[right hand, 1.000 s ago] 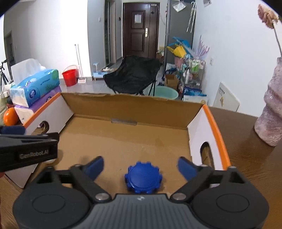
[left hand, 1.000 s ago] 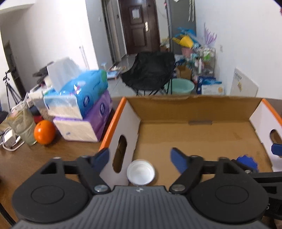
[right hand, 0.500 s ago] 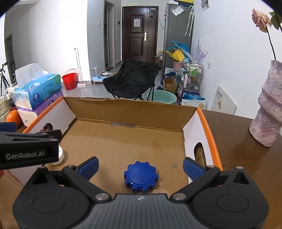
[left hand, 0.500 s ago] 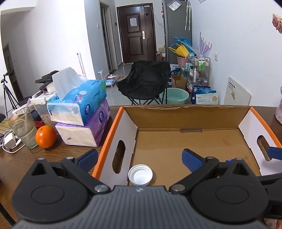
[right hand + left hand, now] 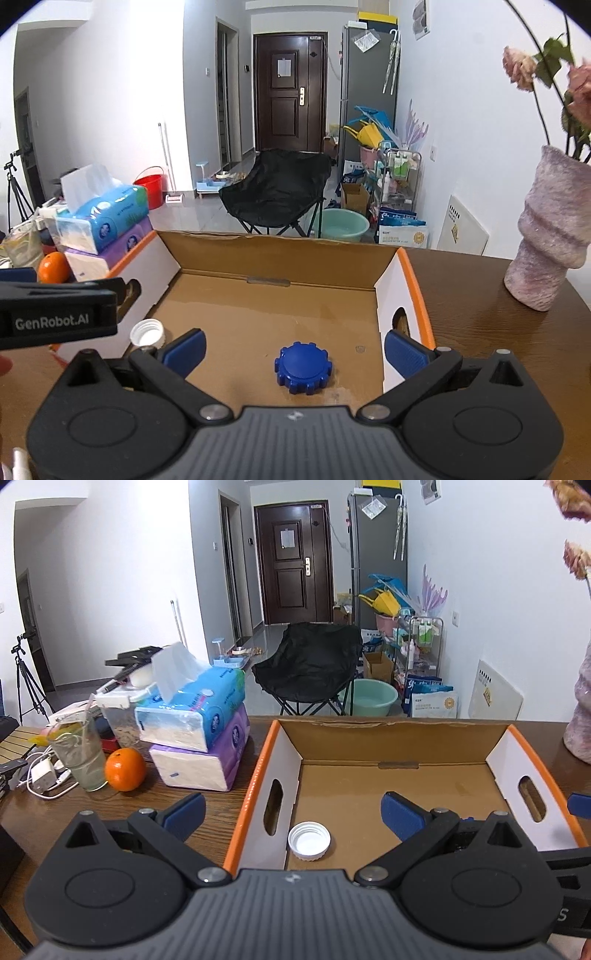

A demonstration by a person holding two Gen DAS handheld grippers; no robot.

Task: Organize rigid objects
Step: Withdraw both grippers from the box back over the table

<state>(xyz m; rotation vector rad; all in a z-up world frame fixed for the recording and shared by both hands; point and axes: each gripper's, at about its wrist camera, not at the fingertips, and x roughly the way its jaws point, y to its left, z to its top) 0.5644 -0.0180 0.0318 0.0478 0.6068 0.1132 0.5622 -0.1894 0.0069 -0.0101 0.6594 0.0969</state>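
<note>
A white bottle cap (image 5: 309, 840) lies open side up in the near left corner of an orange-rimmed cardboard box (image 5: 399, 734). It also shows in the right wrist view (image 5: 147, 331). A blue toothed lid (image 5: 303, 367) lies on the floor of the box (image 5: 258, 243) near the front. My left gripper (image 5: 293, 812) is open and empty above the box's left wall, over the white cap. My right gripper (image 5: 293, 347) is open and empty above the blue lid.
Stacked tissue packs (image 5: 199, 734), an orange (image 5: 125, 769) and a glass (image 5: 79, 755) stand left of the box on the wooden table (image 5: 55, 812). A pink vase with flowers (image 5: 550, 236) stands on the table to the right.
Both grippers have opened wider and lifted back from the box. The white cap and blue lid stay on the box floor.
</note>
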